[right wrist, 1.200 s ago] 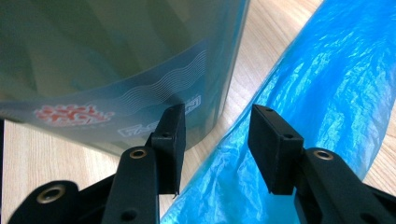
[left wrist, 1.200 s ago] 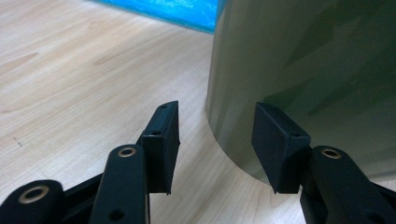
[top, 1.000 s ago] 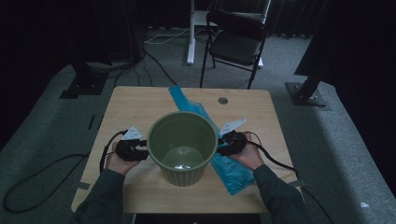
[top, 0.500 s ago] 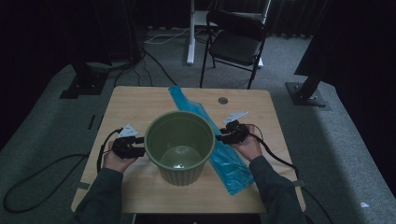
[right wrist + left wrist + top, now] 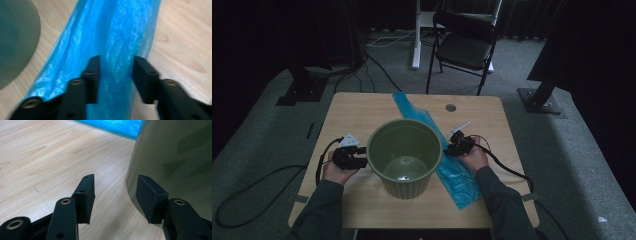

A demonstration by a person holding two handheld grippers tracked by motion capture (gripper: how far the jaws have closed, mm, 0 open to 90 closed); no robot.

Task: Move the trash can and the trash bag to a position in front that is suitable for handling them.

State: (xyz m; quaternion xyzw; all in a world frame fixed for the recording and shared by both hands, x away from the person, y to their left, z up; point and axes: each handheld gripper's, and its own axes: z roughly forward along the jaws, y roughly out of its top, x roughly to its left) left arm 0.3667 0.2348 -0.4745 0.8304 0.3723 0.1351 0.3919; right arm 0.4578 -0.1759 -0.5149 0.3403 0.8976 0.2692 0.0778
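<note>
A green bucket (image 5: 404, 155) stands upright and empty in the middle of the wooden table (image 5: 357, 115). A long blue plastic bag (image 5: 452, 172) lies flat, running diagonally behind and to the right of the bucket. My left gripper (image 5: 357, 157) rests at the bucket's left side, open, with its right jaw close to the bucket wall (image 5: 175, 157) and bare table in the gap (image 5: 115, 185). My right gripper (image 5: 451, 148) points down at the blue bag (image 5: 110, 37). Its jaws have just been closing; they straddle a strip of the bag (image 5: 115, 62) and do not visibly pinch it.
A black folding chair (image 5: 464, 47) and a white stand leg (image 5: 416, 45) are beyond the table's far edge. A round cable hole (image 5: 451, 107) sits near the far right of the tabletop. Cables trail from both grippers off the table sides.
The right gripper left the bucket's right side, lifted, then came down onto the blue bag with narrower jaws. The left gripper stayed by the bucket's left side.
</note>
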